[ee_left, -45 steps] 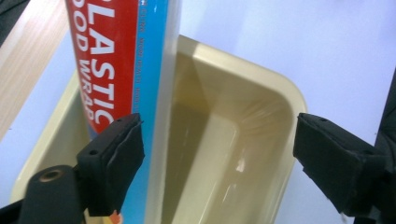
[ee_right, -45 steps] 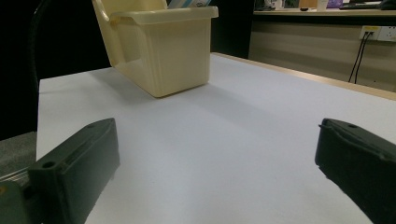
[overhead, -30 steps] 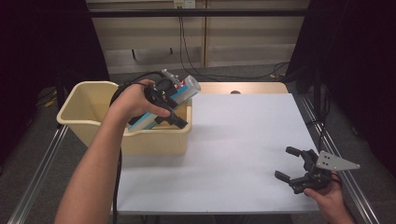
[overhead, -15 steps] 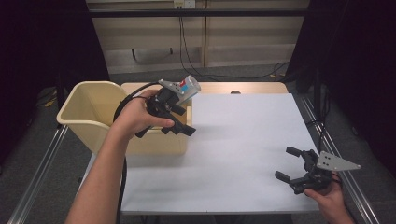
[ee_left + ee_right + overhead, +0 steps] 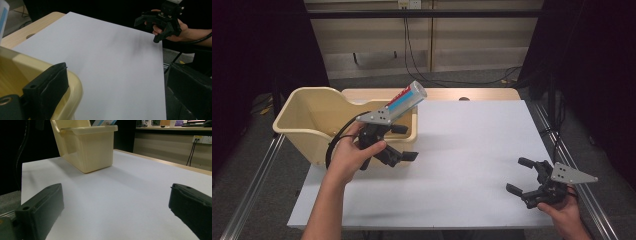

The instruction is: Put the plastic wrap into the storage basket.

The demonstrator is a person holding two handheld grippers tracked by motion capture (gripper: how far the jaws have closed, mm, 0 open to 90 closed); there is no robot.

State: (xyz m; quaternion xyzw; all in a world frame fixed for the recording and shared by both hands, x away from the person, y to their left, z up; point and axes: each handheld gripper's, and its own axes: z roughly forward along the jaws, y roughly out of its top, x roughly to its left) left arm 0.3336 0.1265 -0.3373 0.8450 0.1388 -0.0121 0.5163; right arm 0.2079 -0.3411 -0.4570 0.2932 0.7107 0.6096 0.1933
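A white tube with red and blue print (image 5: pixel 408 98) leans in the cream bin (image 5: pixel 307 107), its top sticking out over the bin's right rim. My left gripper (image 5: pixel 404 143) hovers just in front of that rim, over the bin's front right corner. Its jaws have just been opening and stand open with nothing between them. In the left gripper view the bin's rim (image 5: pixel 75 86) lies by the left jaw of that gripper (image 5: pixel 117 75). My right gripper (image 5: pixel 518 175) rests open and empty near the table's front right corner, facing the bin (image 5: pixel 87 147).
A white sheet (image 5: pixel 472 135) covers the tabletop between the bin and the right hand. A strip of bare wood (image 5: pixel 482 94) runs along the back edge. Metal rails (image 5: pixel 257 175) flank the table. Cables hang on the back wall.
The left gripper was on the tube inside the bin. It has come away toward the front and lower, and the tube stays behind, leaning on the bin's rim. The right gripper has not moved.
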